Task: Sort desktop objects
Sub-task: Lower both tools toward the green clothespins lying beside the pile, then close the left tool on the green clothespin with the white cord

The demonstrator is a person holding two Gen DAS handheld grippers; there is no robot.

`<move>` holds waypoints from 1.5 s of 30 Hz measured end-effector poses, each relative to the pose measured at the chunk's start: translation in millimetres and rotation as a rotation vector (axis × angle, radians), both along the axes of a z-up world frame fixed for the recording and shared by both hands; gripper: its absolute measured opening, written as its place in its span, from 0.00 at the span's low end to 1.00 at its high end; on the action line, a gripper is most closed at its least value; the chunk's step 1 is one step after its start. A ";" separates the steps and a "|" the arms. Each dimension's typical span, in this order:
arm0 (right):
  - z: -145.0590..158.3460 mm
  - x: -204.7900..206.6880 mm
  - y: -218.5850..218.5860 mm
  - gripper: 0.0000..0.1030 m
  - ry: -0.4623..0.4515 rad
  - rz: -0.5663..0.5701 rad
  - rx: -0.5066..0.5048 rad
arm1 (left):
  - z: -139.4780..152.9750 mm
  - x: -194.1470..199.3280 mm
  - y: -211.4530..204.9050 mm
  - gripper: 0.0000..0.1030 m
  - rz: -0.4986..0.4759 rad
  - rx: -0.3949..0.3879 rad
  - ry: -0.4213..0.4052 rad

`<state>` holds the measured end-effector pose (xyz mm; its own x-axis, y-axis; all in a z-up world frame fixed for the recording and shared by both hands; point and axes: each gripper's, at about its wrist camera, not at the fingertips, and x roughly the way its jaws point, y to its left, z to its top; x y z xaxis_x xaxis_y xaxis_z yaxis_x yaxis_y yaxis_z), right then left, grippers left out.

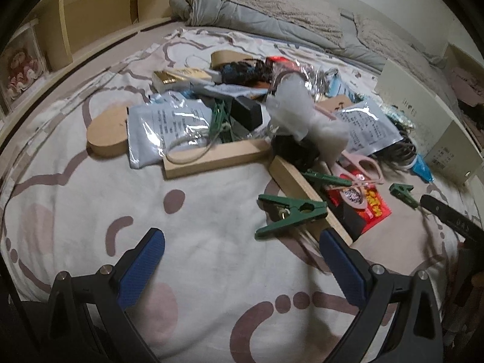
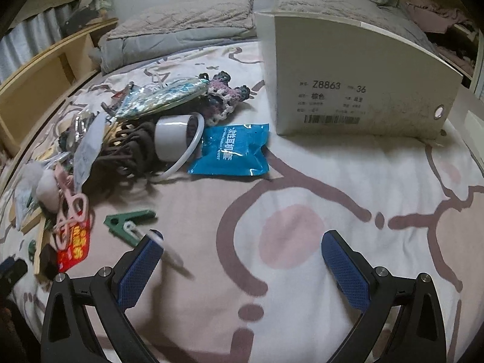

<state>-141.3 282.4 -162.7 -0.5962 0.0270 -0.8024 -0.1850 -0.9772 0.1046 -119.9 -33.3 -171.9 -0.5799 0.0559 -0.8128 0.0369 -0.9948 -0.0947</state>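
A heap of small objects lies on a patterned bedsheet. In the left wrist view a large green clip lies just beyond my open left gripper, beside a wooden frame, pink scissors and a red packet. The right gripper's tip shows at that view's right edge. In the right wrist view my right gripper hangs open and empty over bare sheet. A green clip lies by its left finger. A blue packet and a white round device lie further off.
A white shoebox stands on the bed at the back right. Grey quilts and pillows lie along the far side. A wooden shelf unit runs along the left. Bare sheet spreads in front of the heap.
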 end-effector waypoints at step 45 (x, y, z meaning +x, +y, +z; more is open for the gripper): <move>-9.3 29.4 -6.3 1.00 0.053 -0.032 0.113 | 3.5 12.5 -46.9 1.00 0.229 0.021 0.001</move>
<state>-111.8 276.1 -172.1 -0.6352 0.1354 -0.7604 -0.2135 -0.9769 0.0044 -107.4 -80.2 -168.4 -0.5806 -0.0602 -0.8119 0.2614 -0.9583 -0.1159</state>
